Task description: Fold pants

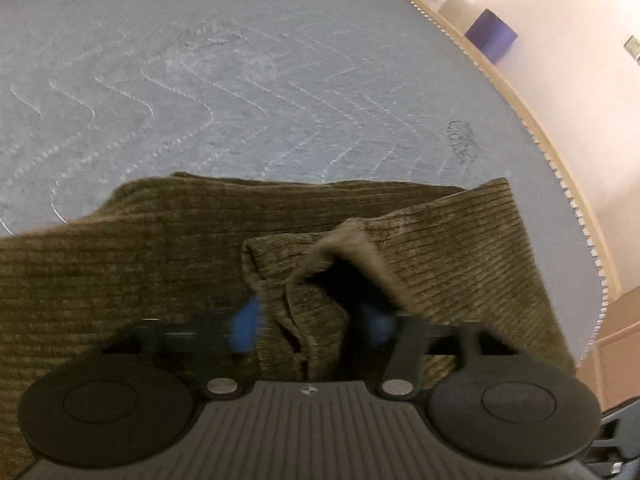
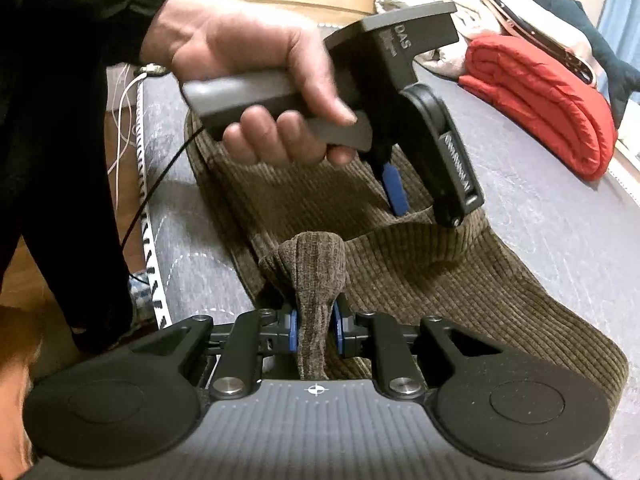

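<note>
Both grippers (image 1: pixel 316 320) (image 2: pixel 316 330) at pants (image 2: pixel 420 264) edge

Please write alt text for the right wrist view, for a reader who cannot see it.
The right hand-held gripper pinches a bunched fold of brown corduroy pants on a grey quilted pad. Beyond it, a hand holds the left hand-held gripper over the pants.

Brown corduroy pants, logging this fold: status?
Right gripper shut on brown corduroy pants. Left gripper around a bunched fold, closure unclear. Red folded garment well aside.
</note>
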The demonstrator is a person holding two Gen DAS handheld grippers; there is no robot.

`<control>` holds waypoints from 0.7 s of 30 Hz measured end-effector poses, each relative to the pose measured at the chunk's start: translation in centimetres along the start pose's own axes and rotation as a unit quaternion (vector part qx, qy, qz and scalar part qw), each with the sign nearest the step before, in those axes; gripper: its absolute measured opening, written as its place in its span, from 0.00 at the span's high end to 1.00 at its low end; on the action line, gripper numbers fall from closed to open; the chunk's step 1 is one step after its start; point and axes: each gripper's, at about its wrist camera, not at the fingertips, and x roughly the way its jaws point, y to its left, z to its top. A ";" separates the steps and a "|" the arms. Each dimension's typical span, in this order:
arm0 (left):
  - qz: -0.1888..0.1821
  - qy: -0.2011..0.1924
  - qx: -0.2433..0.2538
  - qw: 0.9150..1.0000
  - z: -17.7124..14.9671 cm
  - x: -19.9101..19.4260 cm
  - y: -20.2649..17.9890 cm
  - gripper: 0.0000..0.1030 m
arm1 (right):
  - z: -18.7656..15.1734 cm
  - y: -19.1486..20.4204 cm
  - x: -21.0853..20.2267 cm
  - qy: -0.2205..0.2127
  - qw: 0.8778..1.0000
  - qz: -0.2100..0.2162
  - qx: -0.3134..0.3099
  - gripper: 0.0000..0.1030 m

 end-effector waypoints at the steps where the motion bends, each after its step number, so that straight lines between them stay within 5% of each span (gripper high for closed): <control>1: -0.001 -0.002 0.001 1.000 0.1 0.0 0.0 0.78 | 0.1 -0.1 -0.2 -0.003 1.000 0.002 0.004 0.83; 4: -0.010 -0.024 -0.017 1.000 0.9 -1.5 0.5 0.85 | 0.5 -0.9 -1.1 -0.021 1.000 0.008 0.022 0.84; 10: -0.005 -0.140 0.019 0.990 2.5 -7.9 -0.7 0.85 | 2.0 -2.3 -3.4 -0.093 0.994 0.007 0.061 0.85; 15: 0.050 -0.127 0.015 0.991 2.1 -7.8 0.5 0.84 | 2.8 -1.8 -3.2 -0.113 0.991 0.034 0.065 0.80; 17: 0.080 -0.104 0.027 0.991 2.0 -6.8 1.1 0.72 | 2.8 -1.3 -2.6 -0.097 0.993 0.047 0.053 0.72; 19: 0.131 -0.113 0.040 0.984 1.8 -7.1 1.4 0.68 | 2.7 -1.3 -2.5 -0.091 0.993 0.046 0.052 0.53; 21: 0.140 -0.134 0.047 0.980 1.9 -8.0 1.0 0.51 | 2.7 -2.2 -3.0 -0.100 0.991 0.044 0.075 0.53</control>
